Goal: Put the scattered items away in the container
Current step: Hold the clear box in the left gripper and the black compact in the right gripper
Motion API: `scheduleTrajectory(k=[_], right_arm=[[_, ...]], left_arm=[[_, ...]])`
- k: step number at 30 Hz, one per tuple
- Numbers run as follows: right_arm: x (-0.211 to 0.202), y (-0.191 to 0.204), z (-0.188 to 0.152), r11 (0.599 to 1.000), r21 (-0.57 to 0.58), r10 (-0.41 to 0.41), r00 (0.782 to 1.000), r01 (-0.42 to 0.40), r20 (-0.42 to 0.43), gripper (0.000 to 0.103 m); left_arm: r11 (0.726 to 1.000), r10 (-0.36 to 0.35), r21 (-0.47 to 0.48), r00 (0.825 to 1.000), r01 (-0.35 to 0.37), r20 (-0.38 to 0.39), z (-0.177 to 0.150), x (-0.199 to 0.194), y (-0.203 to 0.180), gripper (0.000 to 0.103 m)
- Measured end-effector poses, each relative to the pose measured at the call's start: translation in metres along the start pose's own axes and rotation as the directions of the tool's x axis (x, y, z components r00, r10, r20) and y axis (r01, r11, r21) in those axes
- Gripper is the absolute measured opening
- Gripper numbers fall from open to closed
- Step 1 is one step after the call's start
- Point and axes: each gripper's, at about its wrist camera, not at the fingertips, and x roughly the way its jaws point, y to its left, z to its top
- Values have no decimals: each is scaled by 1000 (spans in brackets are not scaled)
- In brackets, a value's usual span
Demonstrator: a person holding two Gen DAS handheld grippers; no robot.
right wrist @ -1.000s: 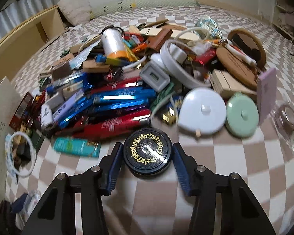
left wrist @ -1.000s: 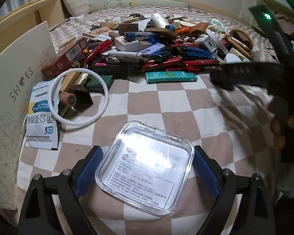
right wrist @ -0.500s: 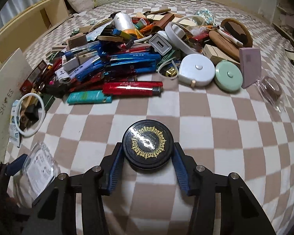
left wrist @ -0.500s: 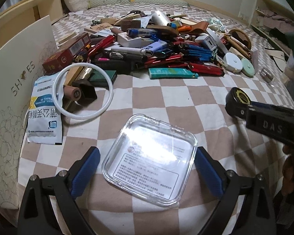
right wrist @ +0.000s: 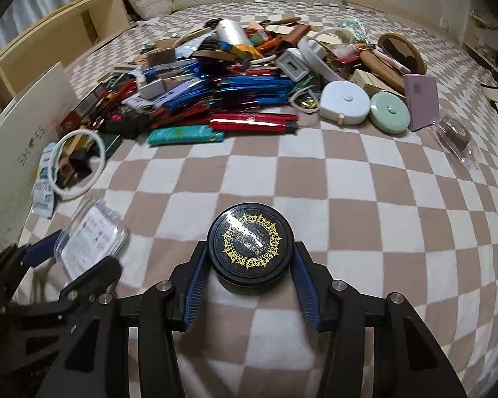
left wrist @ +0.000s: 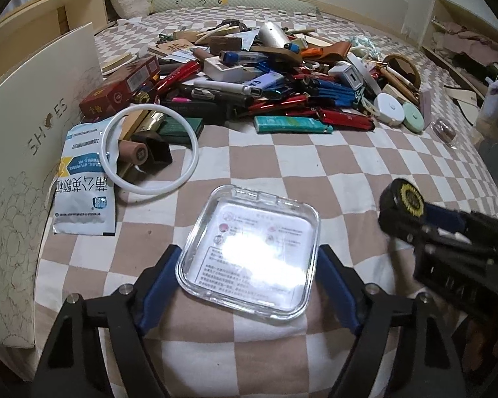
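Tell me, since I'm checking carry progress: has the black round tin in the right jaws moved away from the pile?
Yes. The black round tin has been carried back from the clutter pile, toward the clear container held by the left gripper.

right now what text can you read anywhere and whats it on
"SH ES", with a dark shape where the O would stand: white box at the left.
Large Chinese characters on the white-blue packet: visible, too distorted to quote.
Fine print on the label under the clear container: too small and glared.
Gold ornament on the black tin: lettering blurred.
Red carton: print unreadable.
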Motion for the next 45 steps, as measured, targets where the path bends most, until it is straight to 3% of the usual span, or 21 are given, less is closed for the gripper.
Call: scheduleTrajectory(k=[17,24,25,27,34,35,37,38,39,45], right_arm=[[-21,12,-15,999,-1,42,998,-42,45,50],[-45,9,-4,998,1,56,990,-56,127,50],[-48,9,-2,998,5,59,989,-60,133,50],[-55,8,3,997,12,69,986,-72,150,50],[-65,10,14,996,6,82,980,-85,179,50],[-64,10,14,996,5,81,981,-84,177,50],[-61,10,14,997,5,81,982,-83,172,50],[-60,10,14,996,8,84,982,-86,169,50],[-59,10,14,996,10,86,982,-89,168,50],[-51,3,12,995,29,90,984,-96,153,50]], left_arm=[[998,-38,-55,998,41,47,4,-17,11,79],[993,-79,-84,991,88,112,21,-41,22,78],[991,-84,-92,989,96,122,23,-45,25,77],[990,-87,-99,985,102,146,29,-54,31,51],[992,-45,-105,984,64,170,43,-66,45,49],[993,-44,-101,986,60,158,43,-64,45,50],[993,-39,-104,991,52,127,41,-56,45,71],[992,-33,-121,993,46,112,39,-50,46,88],[990,-33,-132,994,46,102,37,-45,46,93],[988,28,-152,999,-22,34,33,-14,34,93]])
